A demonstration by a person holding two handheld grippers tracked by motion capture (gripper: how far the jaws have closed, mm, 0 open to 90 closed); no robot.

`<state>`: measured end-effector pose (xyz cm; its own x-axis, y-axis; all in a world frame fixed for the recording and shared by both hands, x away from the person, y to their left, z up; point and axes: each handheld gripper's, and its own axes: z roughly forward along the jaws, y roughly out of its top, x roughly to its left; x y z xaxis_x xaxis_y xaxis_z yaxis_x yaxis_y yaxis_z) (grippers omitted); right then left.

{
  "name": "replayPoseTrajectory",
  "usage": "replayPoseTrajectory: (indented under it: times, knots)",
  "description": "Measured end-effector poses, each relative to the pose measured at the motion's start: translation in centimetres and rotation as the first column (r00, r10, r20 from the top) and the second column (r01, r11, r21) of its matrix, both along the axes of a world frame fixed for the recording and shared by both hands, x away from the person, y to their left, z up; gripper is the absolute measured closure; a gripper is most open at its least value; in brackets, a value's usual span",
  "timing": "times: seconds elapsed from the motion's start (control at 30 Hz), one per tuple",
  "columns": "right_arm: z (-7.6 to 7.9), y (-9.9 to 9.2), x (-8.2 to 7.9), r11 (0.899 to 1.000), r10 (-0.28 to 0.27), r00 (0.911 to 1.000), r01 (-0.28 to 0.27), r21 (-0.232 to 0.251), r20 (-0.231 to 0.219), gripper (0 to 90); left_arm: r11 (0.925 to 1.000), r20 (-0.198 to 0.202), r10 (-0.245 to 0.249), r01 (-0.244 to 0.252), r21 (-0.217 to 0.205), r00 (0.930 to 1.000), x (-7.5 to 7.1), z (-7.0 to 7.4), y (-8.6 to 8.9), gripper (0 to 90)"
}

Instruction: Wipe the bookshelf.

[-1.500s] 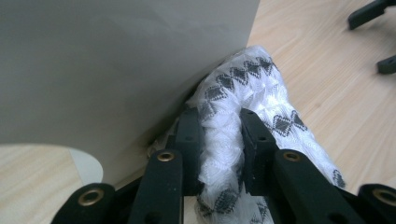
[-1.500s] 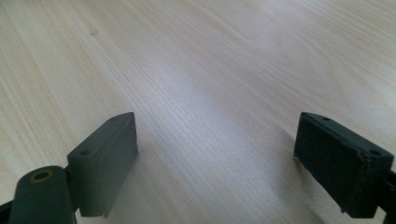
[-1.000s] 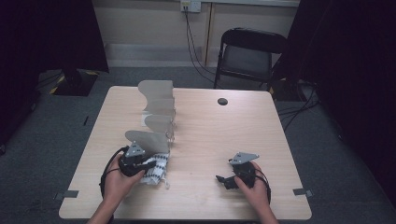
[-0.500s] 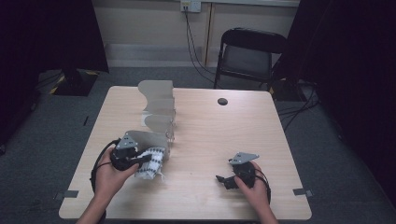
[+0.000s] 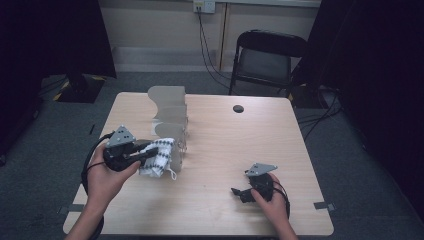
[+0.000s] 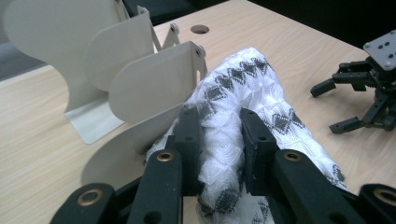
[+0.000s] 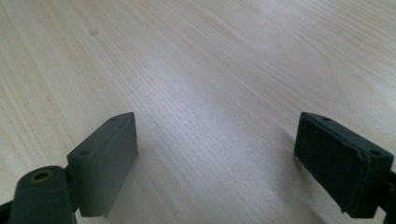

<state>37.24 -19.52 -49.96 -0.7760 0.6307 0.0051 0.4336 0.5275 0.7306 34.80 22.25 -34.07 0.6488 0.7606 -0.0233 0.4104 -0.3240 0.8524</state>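
While the left gripper (image 6: pixel 218 140) pinches the white patterned cloth (image 6: pixel 252 93) and holds it raised just beside the beige divider rack (image 5: pixel 170 112), seemingly to feed it into a slot, the right gripper (image 5: pixel 245 190) rests wide apart, empty, well clear of the rack.

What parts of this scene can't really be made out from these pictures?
- Patterned cloth: its pinched part is hidden between the left gripper's jaws, left gripper view.
- Beige rack: its lower front sits behind the cloth, high view.
- Dark round spot on the table: too small to identify, high view.
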Motion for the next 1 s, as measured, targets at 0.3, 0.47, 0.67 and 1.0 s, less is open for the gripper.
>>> replayPoseTrajectory:
  times: [0.3, 0.47, 0.67, 1.0]
  knots:
    - [0.0, 0.0, 0.0, 1.000, 0.000, 1.0000, 0.000, 0.000, 0.000, 12.5, 0.9999, -0.035, 0.016, -0.016, 0.002, 0.9992, 0.2, -1.9, 0.3, 72.1]
    - [0.0, 0.0, 0.0, 1.000, 0.000, 1.0000, 0.000, 0.000, 0.000, 12.5, 0.9995, -0.068, 0.025, -0.024, 0.020, 0.9973, 0.5, -4.0, 0.3, 71.9]
    - [0.0, 0.0, 0.0, 1.000, 0.000, 1.0000, 0.000, 0.000, 0.000, 12.5, 0.9991, -0.110, 0.034, -0.031, 0.029, 0.9934, 0.8, -6.6, 0.4, 71.8]
    - [0.0, 0.0, 0.0, 1.000, 0.000, 1.0000, 0.000, 0.000, 0.000, 12.5, 0.9966, -0.158, 0.057, -0.047, 0.068, 0.9858, 0.9, -10.7, 0.6, 71.6]
